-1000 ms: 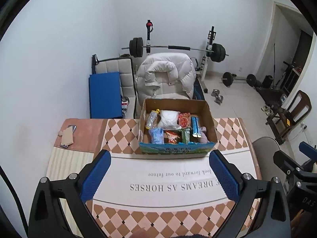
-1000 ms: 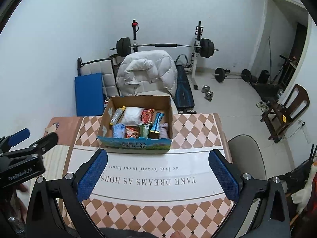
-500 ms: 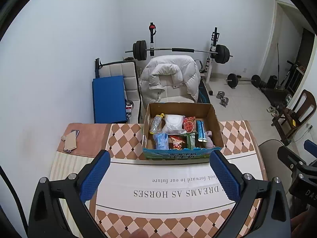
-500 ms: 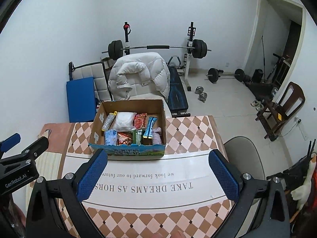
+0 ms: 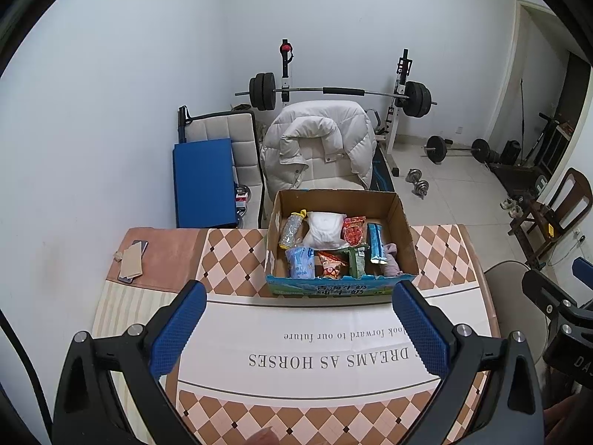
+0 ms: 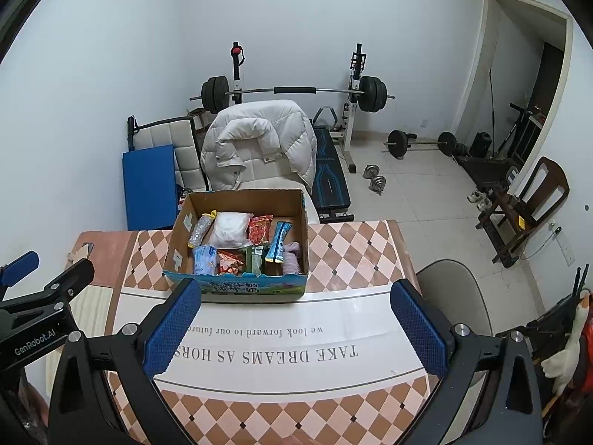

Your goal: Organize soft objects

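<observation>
Both claws hovering above the counter (image 5: 237, 259), nothing between the fingers. Left claw (image 5: 298, 328) spreading wide; right claw (image 6: 294, 324) likewise gaping. Cardboard box (image 5: 402, 222) sitting at the counter's far edge, well ahead of both claws. Soft items lying inside it: white pouch (image 5: 324, 228), blue packet (image 5: 302, 263), red snack bag (image 5: 354, 230), pale purple cloth (image 5: 391, 261) in the right corner.

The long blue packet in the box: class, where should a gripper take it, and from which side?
Probably the blue packet at its raised far end, from above: it leans on its neighbours between the red packet and the cardboard box wall, blocking sideways approaches.
</observation>
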`<state>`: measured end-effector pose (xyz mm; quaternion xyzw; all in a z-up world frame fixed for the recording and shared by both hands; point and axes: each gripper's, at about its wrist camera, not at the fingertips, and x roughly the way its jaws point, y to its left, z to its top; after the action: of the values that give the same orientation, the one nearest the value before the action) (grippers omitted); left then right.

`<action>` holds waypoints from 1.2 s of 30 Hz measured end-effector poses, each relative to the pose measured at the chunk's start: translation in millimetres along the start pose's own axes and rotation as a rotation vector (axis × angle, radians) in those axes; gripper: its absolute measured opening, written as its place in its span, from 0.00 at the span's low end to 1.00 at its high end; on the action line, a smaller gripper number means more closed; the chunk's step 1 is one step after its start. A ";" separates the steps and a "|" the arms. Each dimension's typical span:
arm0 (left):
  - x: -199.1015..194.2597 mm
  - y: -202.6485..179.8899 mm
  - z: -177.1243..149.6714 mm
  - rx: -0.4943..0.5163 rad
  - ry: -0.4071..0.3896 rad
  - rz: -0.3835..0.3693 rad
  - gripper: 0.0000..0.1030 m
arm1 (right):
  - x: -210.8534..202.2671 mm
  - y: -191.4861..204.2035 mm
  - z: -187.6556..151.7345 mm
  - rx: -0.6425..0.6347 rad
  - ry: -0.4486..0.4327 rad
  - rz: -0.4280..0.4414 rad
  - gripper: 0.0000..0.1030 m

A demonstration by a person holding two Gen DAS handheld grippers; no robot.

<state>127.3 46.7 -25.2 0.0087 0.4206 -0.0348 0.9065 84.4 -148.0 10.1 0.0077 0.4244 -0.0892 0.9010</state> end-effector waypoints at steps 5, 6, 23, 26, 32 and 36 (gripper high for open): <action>-0.4 -0.7 0.0 -0.002 -0.012 0.010 1.00 | 0.7 0.8 1.4 -0.007 -0.003 0.003 1.00; -0.4 -1.4 -0.3 -0.001 -0.014 0.012 1.00 | 0.8 0.9 0.5 -0.009 -0.005 0.003 1.00; -1.6 -2.8 -1.9 -0.003 -0.021 0.022 1.00 | 0.6 0.0 2.5 -0.017 -0.001 0.024 1.00; -1.4 -2.3 -1.8 -0.004 -0.020 0.021 1.00 | 2.5 0.0 1.6 -0.018 0.004 0.024 1.00; -1.9 -2.4 -1.9 -0.005 -0.023 0.022 1.00 | 2.4 0.2 1.1 -0.016 0.003 0.021 1.00; -1.7 -1.9 -1.8 -0.004 -0.022 0.022 1.00 | 3.3 0.5 0.6 -0.017 0.001 0.019 1.00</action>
<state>124.6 45.0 -25.0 0.0110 0.4105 -0.0242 0.9115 87.0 -148.2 7.9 0.0041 0.4257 -0.0771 0.9016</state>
